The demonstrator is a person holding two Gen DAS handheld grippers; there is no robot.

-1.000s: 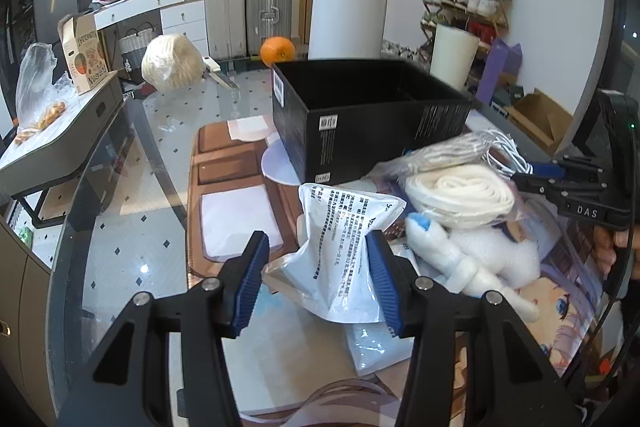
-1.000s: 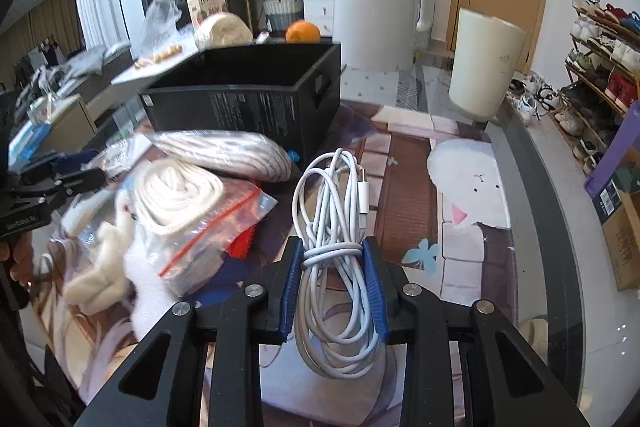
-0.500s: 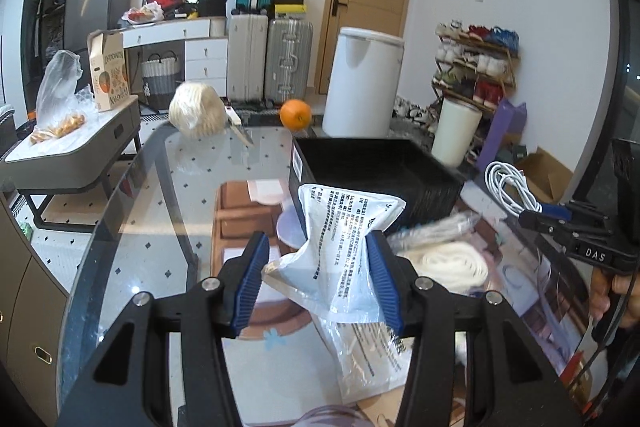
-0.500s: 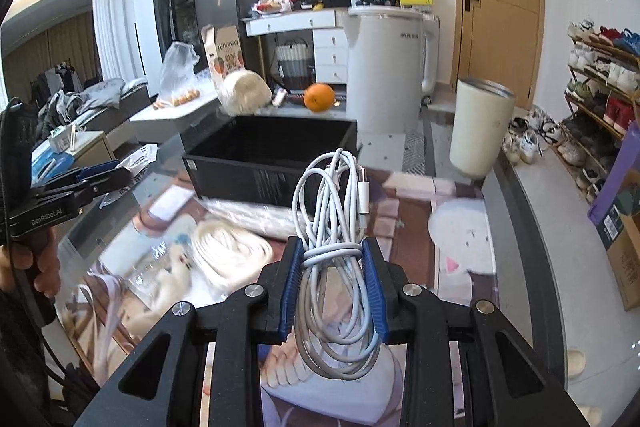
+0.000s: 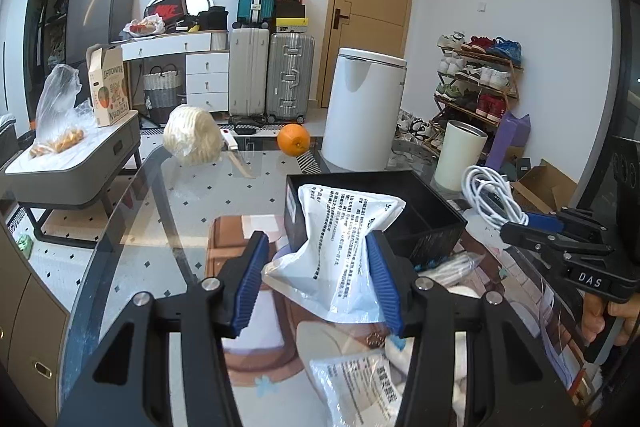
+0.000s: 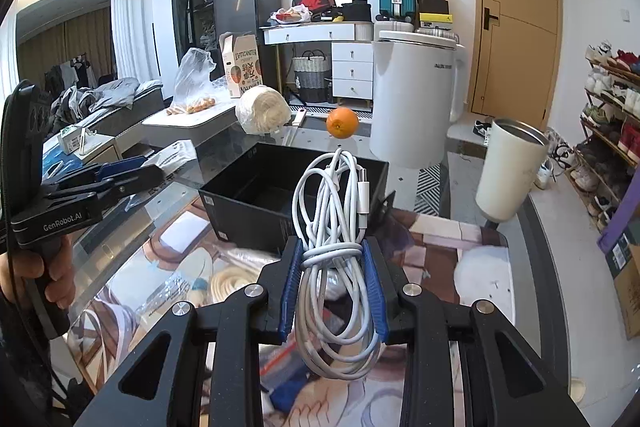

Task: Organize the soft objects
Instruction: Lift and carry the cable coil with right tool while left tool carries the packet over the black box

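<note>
Left wrist view: the left claw grips a white pouch held above the table, in front of the black box. Right wrist view: the right claw clamps a coiled white cable — raised before the same box.

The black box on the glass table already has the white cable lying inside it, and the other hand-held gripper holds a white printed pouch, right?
Not quite. The white cable is not in the black box; the right wrist view shows it pinched in the right hand-held gripper, in front of the box, which looks empty. The rest holds: the left hand-held gripper does hold a white printed pouch.
</note>
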